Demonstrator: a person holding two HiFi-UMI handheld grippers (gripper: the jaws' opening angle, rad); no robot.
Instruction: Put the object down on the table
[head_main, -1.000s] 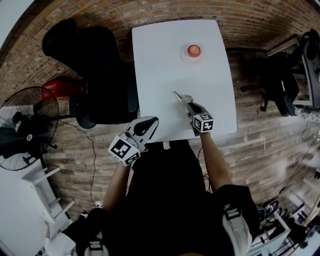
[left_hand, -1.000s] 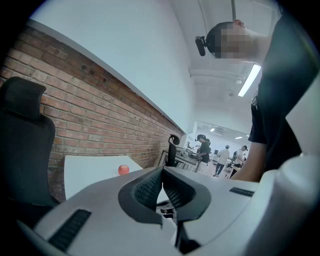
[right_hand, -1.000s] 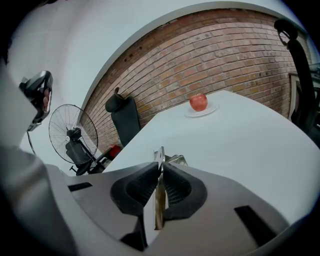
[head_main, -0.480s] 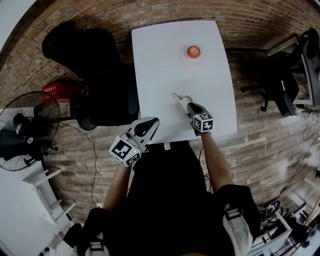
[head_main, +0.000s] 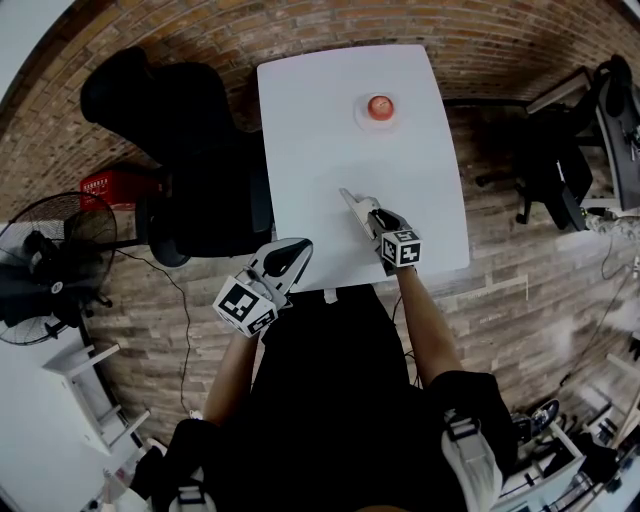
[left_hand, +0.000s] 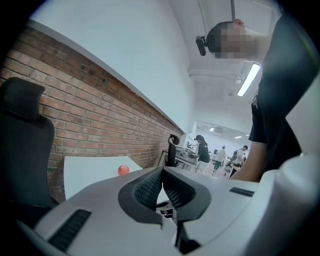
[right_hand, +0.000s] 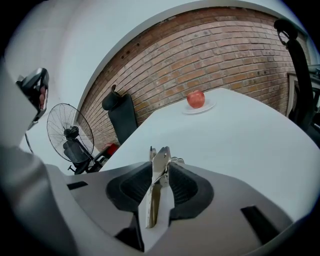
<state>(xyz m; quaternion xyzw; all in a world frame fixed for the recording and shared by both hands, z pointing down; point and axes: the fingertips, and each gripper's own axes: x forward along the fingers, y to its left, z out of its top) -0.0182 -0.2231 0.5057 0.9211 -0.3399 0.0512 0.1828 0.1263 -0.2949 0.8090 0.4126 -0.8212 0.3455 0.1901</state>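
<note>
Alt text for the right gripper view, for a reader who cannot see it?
The right gripper is opening its jaws with a thin metal tool standing between them, over a white table. At the table's far end a red apple sits on a small plate; behind are a brick wall, a black chair and a fan.

The person (head_main: 330, 440) is wearing a black short-sleeved top (head_main: 320, 360) that is covering the whole torso, its loose sleeves ending above the elbows. Pale grey shoulder straps (head_main: 468, 462) with black buckles (head_main: 457, 428) are running over both shoulders.
</note>
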